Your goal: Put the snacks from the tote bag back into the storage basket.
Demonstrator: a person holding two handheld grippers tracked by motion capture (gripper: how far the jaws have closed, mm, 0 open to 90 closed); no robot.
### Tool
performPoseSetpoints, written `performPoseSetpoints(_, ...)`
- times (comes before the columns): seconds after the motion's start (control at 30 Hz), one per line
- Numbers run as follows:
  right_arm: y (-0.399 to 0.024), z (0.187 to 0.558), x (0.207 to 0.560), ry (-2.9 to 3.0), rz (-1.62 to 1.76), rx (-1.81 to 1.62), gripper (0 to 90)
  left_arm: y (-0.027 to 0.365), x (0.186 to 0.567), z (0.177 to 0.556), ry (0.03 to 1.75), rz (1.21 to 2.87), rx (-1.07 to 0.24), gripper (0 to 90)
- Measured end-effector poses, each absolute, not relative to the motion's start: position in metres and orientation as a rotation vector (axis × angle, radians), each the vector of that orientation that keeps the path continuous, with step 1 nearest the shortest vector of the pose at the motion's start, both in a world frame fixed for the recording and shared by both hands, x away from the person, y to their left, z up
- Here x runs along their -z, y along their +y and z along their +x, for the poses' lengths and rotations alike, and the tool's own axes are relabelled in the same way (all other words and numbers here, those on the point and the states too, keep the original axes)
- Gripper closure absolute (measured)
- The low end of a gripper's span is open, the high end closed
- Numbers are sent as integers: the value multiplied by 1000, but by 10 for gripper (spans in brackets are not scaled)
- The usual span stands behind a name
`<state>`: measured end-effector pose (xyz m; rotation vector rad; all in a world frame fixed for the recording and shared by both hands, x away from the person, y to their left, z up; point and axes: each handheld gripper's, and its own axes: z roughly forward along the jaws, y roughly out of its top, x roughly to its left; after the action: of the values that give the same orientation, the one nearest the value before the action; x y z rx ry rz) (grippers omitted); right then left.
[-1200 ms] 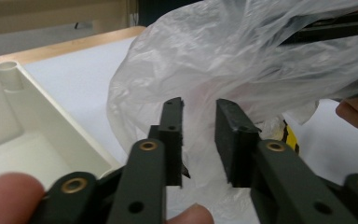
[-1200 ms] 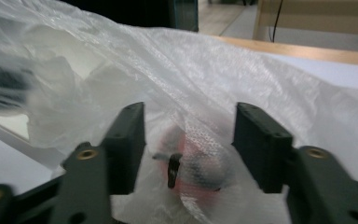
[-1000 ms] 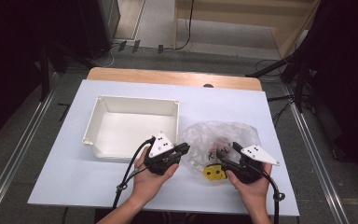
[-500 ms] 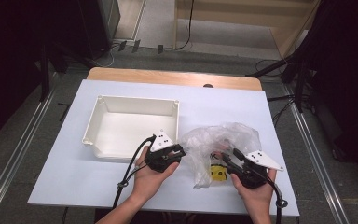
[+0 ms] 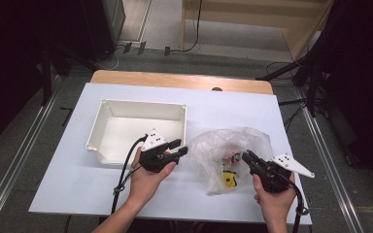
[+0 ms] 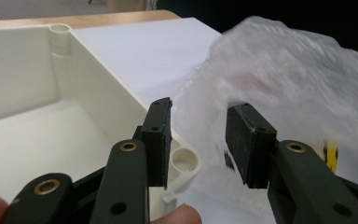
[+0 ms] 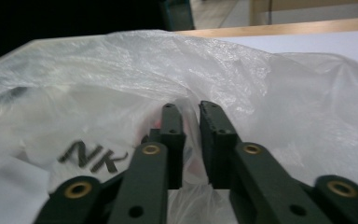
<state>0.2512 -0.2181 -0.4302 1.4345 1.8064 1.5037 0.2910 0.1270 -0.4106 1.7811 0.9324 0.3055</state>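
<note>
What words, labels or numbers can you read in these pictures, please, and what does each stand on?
"NK": dark letters on a white sheet seen through the bag, in the right gripper view; the rest of the word is hidden.
Yellow item in the bag: dark marks, too small to read.
Red item in the bag: print too blurred to read.
Tray: no text.

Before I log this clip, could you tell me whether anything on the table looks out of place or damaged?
Nothing stands out. The crumpled clear plastic bag lies on the table beside the empty white tray, with small yellow and red items still inside. The right claw pinches its film; the left claw stands open beside it. No spill or tear shows.
</note>
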Motion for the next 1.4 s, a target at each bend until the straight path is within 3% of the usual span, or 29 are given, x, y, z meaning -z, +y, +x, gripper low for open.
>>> performPoseSetpoints(0.07,-219,254,428,1812,1430,-1498,899,126,407,289,925,1765,-303,592)
performPoseSetpoints(0.23,-212,260,422,1829,1394,-1489,900,114,396,281,862,1737,-286,517)
performPoseSetpoints(0.47,-195,261,423,1882,1321,-1474,900,100,378,265,790,1688,-280,274)
performPoseSetpoints(0.6,-186,257,423,1928,1254,-1483,900,94,375,261,760,1705,-295,247)
performPoseSetpoints(0.73,-180,253,423,1971,1194,-1486,900,88,384,266,771,1766,-290,363)
performPoseSetpoints(0.93,-182,252,422,1967,1176,-1490,900,73,416,283,825,1952,-242,624)
performPoseSetpoints(1.2,-190,257,421,1929,1202,-1481,900,67,431,287,837,2036,-217,853)
performPoseSetpoints(1.27,-192,261,421,1912,1207,-1464,882,65,433,287,834,2052,-218,900)
performPoseSetpoints(1.4,-199,273,423,1880,1254,-1438,860,61,438,286,824,2091,-204,900)
